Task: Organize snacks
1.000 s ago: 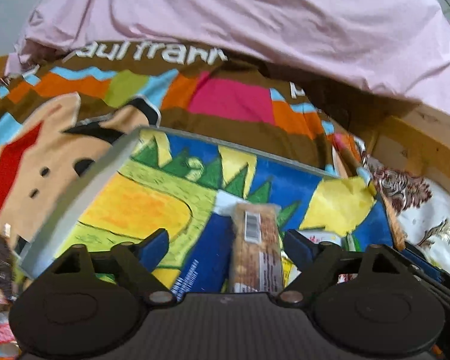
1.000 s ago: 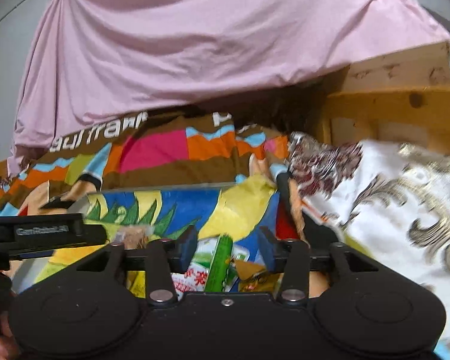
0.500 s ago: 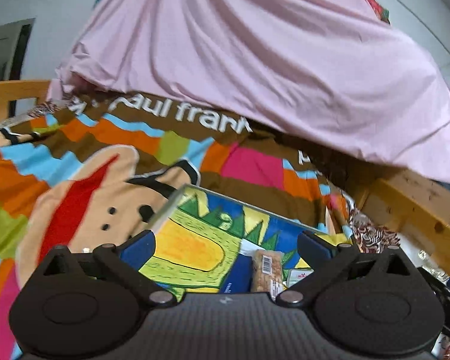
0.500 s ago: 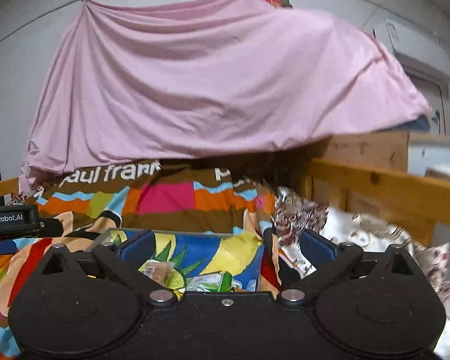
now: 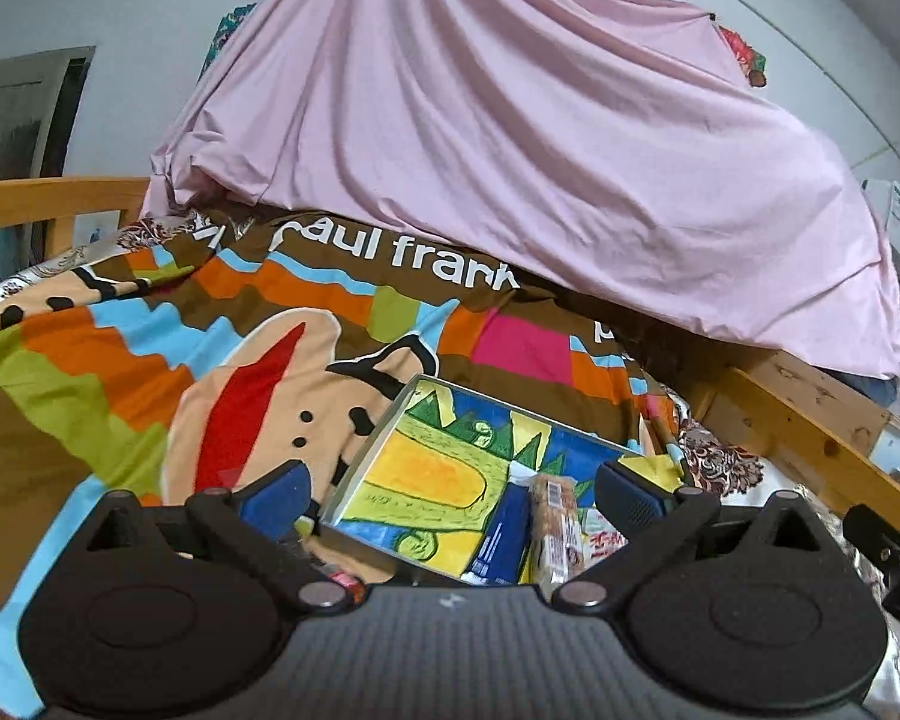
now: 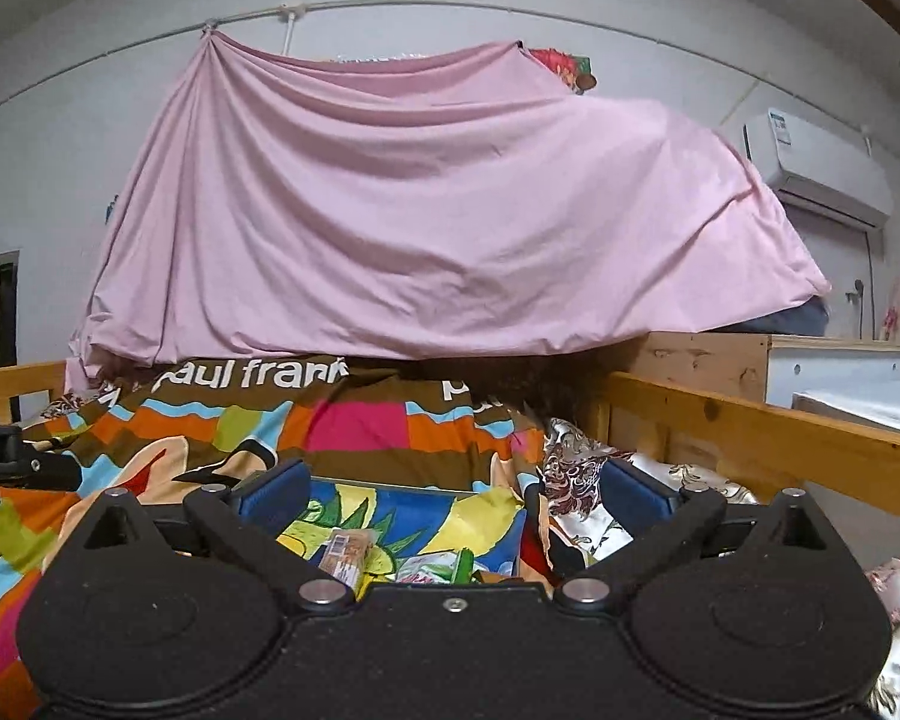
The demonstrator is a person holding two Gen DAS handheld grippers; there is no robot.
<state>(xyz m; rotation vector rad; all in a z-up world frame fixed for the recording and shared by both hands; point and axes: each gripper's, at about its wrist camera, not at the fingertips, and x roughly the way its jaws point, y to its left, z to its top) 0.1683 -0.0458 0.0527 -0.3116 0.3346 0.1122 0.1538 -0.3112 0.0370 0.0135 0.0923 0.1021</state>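
A shallow box with a bright cartoon-printed inside (image 5: 438, 480) lies on the bed; it also shows in the right wrist view (image 6: 414, 507). In it lie a brown granola bar (image 5: 555, 525), a dark blue packet (image 5: 504, 534) and a red-and-white packet (image 5: 606, 534). The right wrist view shows the granola bar (image 6: 348, 549) and a green packet (image 6: 463, 567) in the box. My left gripper (image 5: 450, 489) is open and empty, raised above the box's near side. My right gripper (image 6: 453, 483) is open and empty, also raised back from the box.
A colourful Paul Frank blanket (image 5: 240, 324) covers the bed. A pink sheet (image 6: 426, 210) hangs behind. A wooden bed rail (image 6: 750, 426) runs on the right, another rail (image 5: 48, 198) on the left. A white patterned cloth (image 6: 594, 474) lies right of the box.
Both grippers have pulled up and back from the box. The right gripper's jaws opened wider. The snacks stay in the box.
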